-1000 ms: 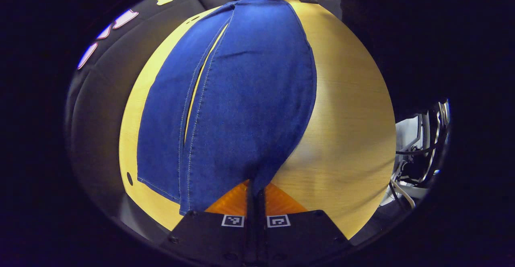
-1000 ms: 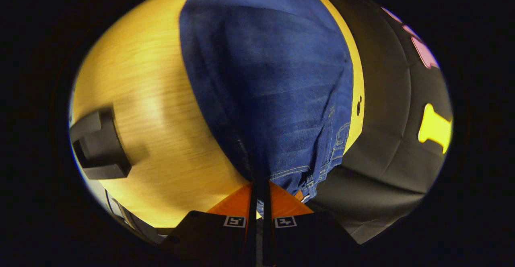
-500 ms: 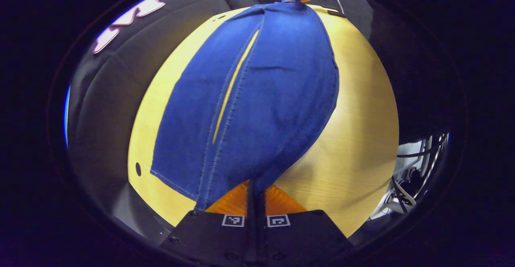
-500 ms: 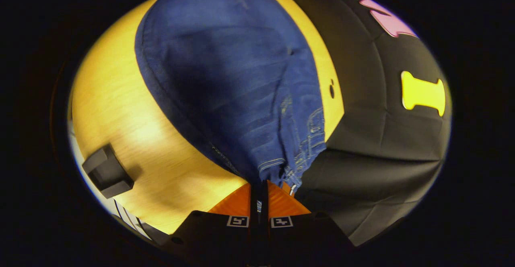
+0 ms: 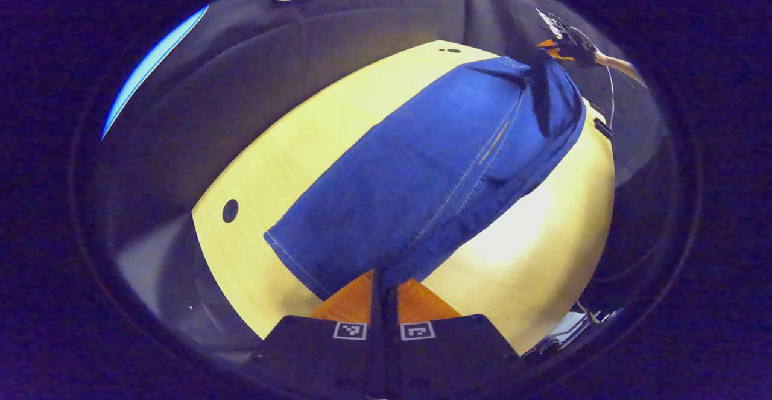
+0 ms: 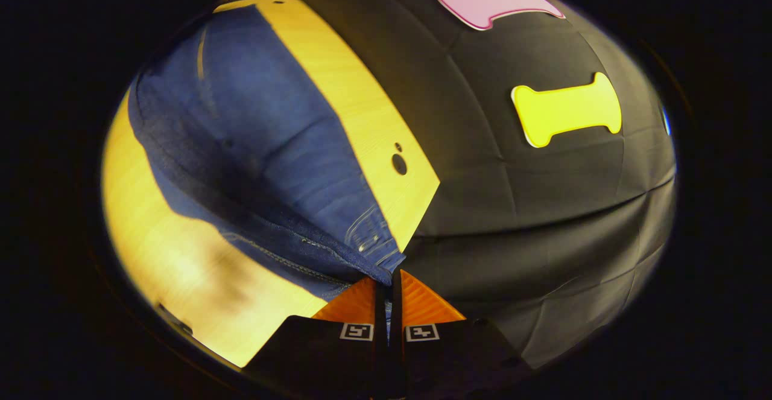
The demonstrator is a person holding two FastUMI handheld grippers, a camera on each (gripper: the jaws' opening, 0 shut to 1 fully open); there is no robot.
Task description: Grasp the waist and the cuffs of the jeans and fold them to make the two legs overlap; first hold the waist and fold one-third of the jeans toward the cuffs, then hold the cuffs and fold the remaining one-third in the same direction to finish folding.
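Blue jeans [image 5: 434, 171] stretch across the yellow wooden table [image 5: 301, 146], one leg brought over the other, with a thin slit of table showing between the seams. My left gripper [image 5: 384, 280] is shut on the cuff end, denim running straight out from its tips. At the far end the other gripper [image 5: 564, 41], held by a hand, lifts the waist off the table. In the right gripper view my right gripper [image 6: 389, 279] is shut on the waist of the jeans [image 6: 253, 158], with belt loops just beyond its tips near the table's corner.
The table has a round hole [image 5: 230, 210] near its left edge and another hole [image 6: 398, 163] by the corner near the waist. The black cloth wall [image 6: 543, 207] hangs close behind the table. Cables [image 5: 573, 327] lie off the table's near right edge.
Both grippers have swung round with the jeans, and the top leg has come further over the lower one. The gap between the legs has narrowed. The waist end is raised higher.
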